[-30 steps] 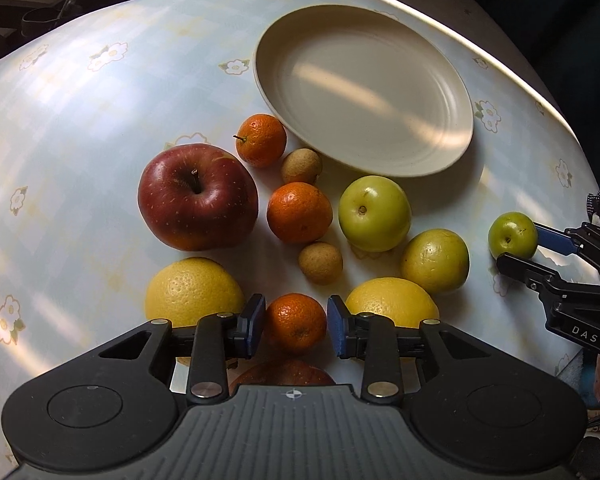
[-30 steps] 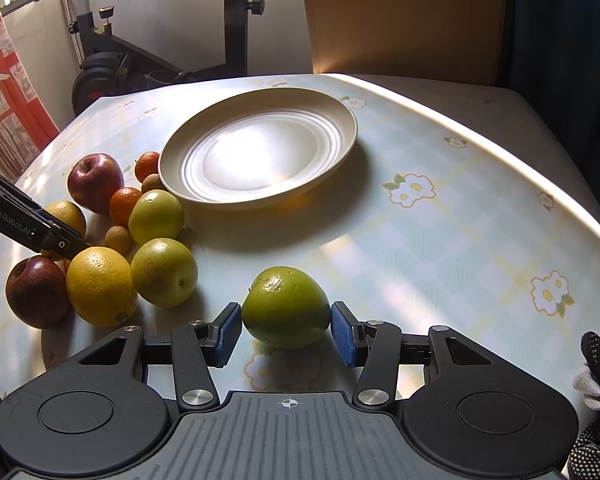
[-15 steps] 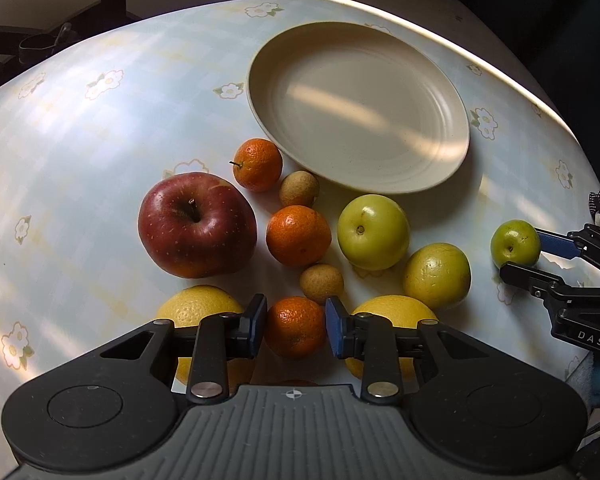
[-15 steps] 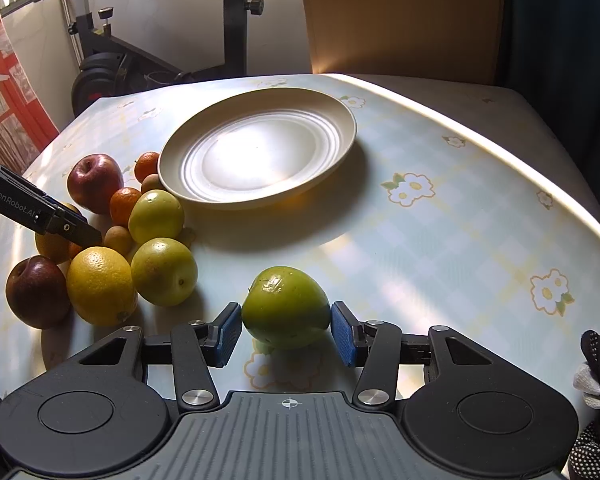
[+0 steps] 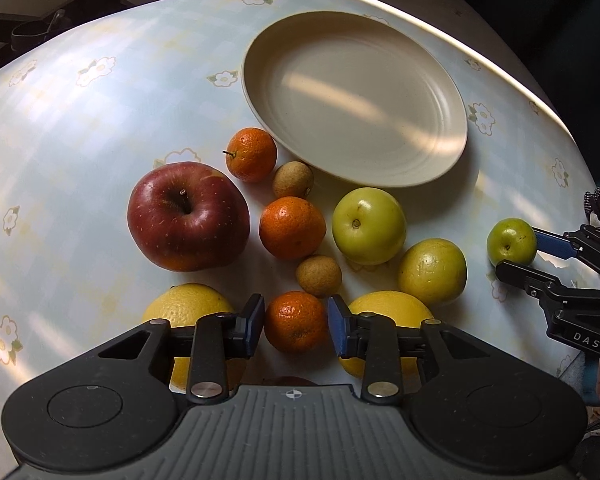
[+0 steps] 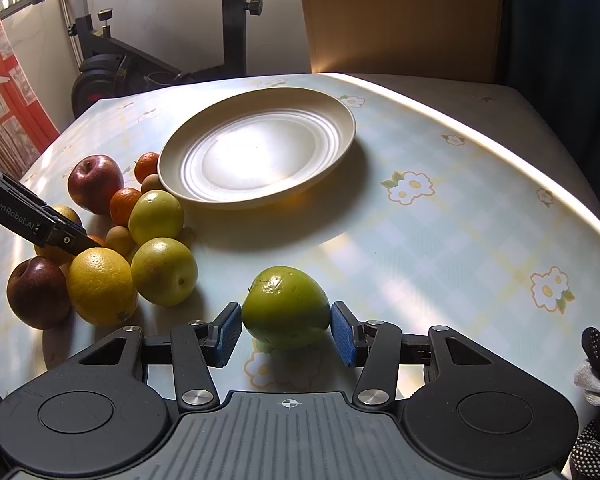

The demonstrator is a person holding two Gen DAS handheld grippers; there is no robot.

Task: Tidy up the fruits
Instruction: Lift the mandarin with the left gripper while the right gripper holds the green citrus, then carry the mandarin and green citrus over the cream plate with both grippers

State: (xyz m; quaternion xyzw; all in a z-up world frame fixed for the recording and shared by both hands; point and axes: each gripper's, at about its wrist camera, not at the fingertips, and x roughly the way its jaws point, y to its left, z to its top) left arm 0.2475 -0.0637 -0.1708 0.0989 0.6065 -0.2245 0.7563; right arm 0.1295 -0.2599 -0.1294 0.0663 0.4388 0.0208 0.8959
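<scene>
A cream plate (image 5: 356, 96) lies empty at the table's far side; it also shows in the right wrist view (image 6: 260, 148). Loose fruit lies in front of it: a red apple (image 5: 188, 216), several small oranges, green apples and yellow citrus. My left gripper (image 5: 296, 322) has its pads on both sides of a small orange (image 5: 294, 320), which has left the table. My right gripper (image 6: 286, 330) is open around a small green apple (image 6: 286, 306) on the cloth, with small gaps at both pads.
The table (image 6: 440, 220) has a flowered blue-check cloth and a rounded edge to the right. A second red apple (image 6: 38, 292) lies at the pile's near left. An exercise bike (image 6: 140, 52) and a wooden panel (image 6: 396, 16) stand behind the table.
My left gripper has closed on the small orange and lifted it, drawing back from the pile. My right gripper and the green apple have not moved.
</scene>
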